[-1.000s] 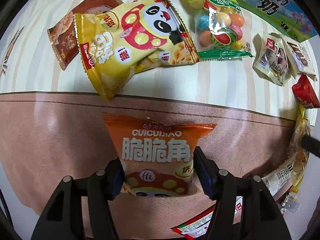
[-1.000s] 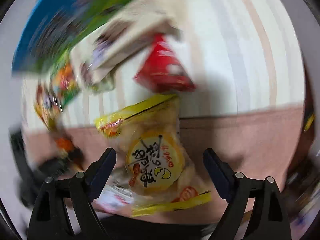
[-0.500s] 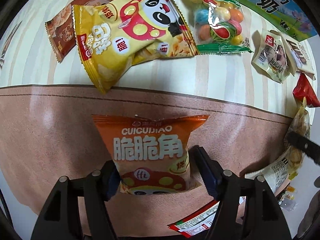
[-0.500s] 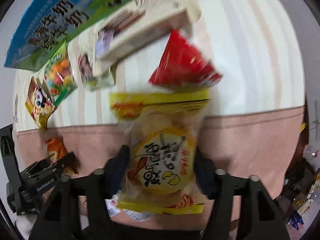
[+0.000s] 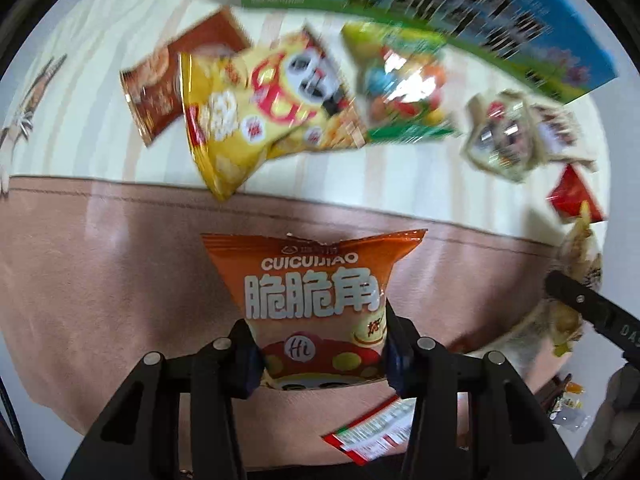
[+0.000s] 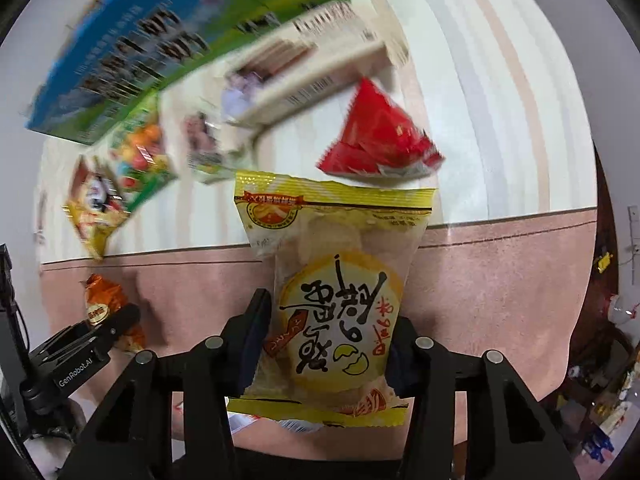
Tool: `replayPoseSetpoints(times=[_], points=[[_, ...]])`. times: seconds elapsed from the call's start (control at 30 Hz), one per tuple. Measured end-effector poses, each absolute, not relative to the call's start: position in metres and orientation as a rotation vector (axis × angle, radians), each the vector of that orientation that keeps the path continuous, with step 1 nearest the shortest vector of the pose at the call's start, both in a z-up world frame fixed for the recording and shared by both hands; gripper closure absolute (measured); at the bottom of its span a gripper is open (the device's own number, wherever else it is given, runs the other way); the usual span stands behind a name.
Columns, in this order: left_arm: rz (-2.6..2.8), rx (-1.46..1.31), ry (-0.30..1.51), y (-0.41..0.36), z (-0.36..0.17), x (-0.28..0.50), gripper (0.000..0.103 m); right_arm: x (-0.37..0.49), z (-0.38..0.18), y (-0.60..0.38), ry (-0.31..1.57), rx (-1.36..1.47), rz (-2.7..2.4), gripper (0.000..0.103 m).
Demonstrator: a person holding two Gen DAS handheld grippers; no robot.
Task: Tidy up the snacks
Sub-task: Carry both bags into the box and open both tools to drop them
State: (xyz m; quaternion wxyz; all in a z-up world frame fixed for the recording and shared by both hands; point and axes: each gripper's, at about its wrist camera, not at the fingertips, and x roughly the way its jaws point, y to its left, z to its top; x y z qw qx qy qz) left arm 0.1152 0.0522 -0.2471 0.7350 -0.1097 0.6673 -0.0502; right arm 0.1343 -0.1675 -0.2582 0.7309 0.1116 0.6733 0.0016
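An orange chip bag (image 5: 316, 292) stands upright between my left gripper's (image 5: 320, 344) jaws, which are closing with the pads pressed on its lower sides, above the pink cloth band (image 5: 80, 280). My right gripper (image 6: 328, 328) is closing the same way on a yellow rice-cracker bag (image 6: 336, 280), gripped at its lower half with its print upside down. In the right wrist view the left gripper (image 6: 100, 328) with the orange bag (image 6: 100, 300) shows at the far left. Part of the right gripper's finger (image 5: 580, 304) crosses the left wrist view's right edge.
On the striped cloth (image 5: 80, 120) lie a yellow panda bag (image 5: 272, 120), a brown packet (image 5: 160, 92), a candy bag (image 5: 404, 92), pale small packets (image 5: 504, 136), a red triangular pack (image 6: 380, 136) and a cream box (image 6: 308, 72). A blue-green milk carton (image 5: 440, 4) lies behind. A red-white packet (image 5: 376, 428) sits below.
Both grippers' jaws have come in onto their bags, the right from wide apart. Both bags have risen a little off the cloth. The background now blurs with motion.
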Motion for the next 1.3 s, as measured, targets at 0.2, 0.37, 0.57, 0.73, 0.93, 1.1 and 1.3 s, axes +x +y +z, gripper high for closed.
replayPoseSetpoints(times=[0.2,0.37,0.57,0.73,0.93,1.1,1.3], points=[[-0.178,-0.286,1.37,0.058,-0.188,0.119,0.059,0.128,-0.196,-0.166,1.389,0.296,0.084,0.051],[-0.251,-0.283,1.246,0.054,-0.119,0.144,0.059,0.141,-0.129,-0.158,1.295,0.32,0.152,0.051],[-0.281,-0.216,1.143,0.046,-0.053,0.199,0.059,0.199,-0.069,-0.144,1.173,0.28,0.185,0.051],[-0.218,-0.101,1.156,0.049,-0.046,0.27,0.059,0.28,-0.053,-0.144,1.13,0.173,0.123,0.051],[-0.139,-0.057,1.279,0.069,-0.083,0.352,0.058,0.369,-0.082,-0.143,1.198,0.094,0.06,0.051],[-0.087,-0.065,1.362,0.083,-0.123,0.399,0.058,0.431,-0.123,-0.13,1.247,0.02,0.028,0.051],[-0.056,-0.083,1.404,0.09,-0.147,0.422,0.058,0.467,-0.153,-0.131,1.299,0.0,0.003,0.051]])
